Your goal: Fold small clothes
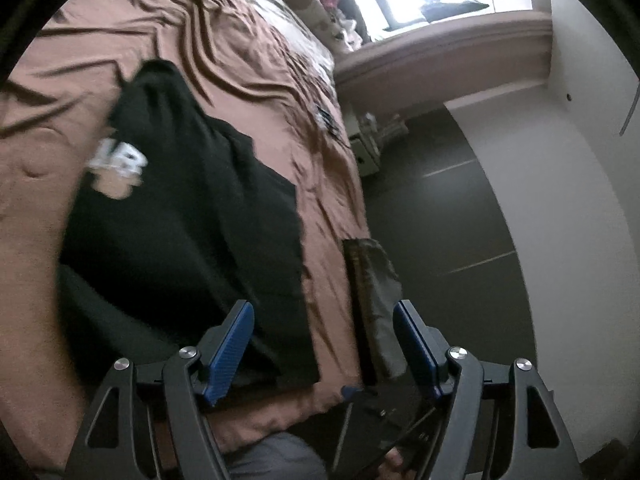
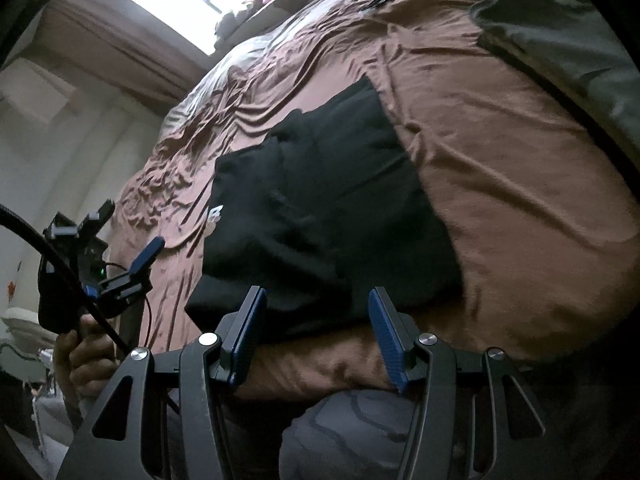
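Note:
A black T-shirt with white lettering lies partly folded on the brown bed sheet; it also shows in the right wrist view. My left gripper is open and empty, held above the shirt's near edge at the bed's edge. It also shows in the right wrist view, off to the left of the shirt. My right gripper is open and empty, just short of the shirt's near hem.
The brown sheet covers the bed. A grey garment lies at the far right of the bed. A dark folded item hangs at the bed's edge. Dark floor and a white wall lie beside the bed.

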The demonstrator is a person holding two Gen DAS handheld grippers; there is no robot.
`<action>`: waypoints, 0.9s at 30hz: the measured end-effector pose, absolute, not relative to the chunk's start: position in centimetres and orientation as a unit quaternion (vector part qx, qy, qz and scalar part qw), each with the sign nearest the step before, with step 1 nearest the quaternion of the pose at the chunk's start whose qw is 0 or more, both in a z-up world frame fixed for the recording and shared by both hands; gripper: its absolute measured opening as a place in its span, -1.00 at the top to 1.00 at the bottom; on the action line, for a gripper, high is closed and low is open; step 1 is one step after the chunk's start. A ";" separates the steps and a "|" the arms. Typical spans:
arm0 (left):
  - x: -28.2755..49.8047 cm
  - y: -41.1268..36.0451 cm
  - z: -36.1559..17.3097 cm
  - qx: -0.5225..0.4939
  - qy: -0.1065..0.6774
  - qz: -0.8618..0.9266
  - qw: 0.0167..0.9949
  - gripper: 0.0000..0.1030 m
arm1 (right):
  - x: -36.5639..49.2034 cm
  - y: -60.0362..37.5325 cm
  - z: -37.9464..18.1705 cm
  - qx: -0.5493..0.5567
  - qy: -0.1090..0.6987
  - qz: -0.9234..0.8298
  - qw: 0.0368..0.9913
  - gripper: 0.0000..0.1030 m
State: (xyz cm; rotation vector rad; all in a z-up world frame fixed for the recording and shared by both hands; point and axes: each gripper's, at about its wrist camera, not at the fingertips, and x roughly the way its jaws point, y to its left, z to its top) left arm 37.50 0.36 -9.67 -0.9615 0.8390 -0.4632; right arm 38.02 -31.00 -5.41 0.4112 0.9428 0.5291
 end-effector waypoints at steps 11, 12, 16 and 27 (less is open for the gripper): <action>33.6 4.8 -13.0 -0.445 0.395 -0.161 0.787 -0.41 | 42.5 -29.4 -9.0 0.234 0.500 0.260 0.792 0.01; 33.2 5.2 -13.4 -0.447 0.396 -0.158 0.786 -0.41 | 42.8 -29.3 -9.3 0.239 0.504 0.258 0.789 0.01; 31.7 6.5 -15.3 -0.461 0.399 -0.147 0.779 -0.41 | 44.1 -28.6 -11.0 0.258 0.521 0.251 0.774 0.01; 30.9 5.7 -18.7 -0.473 0.414 -0.142 0.765 -0.41 | 46.8 -26.8 -12.7 0.262 0.549 0.234 0.758 0.22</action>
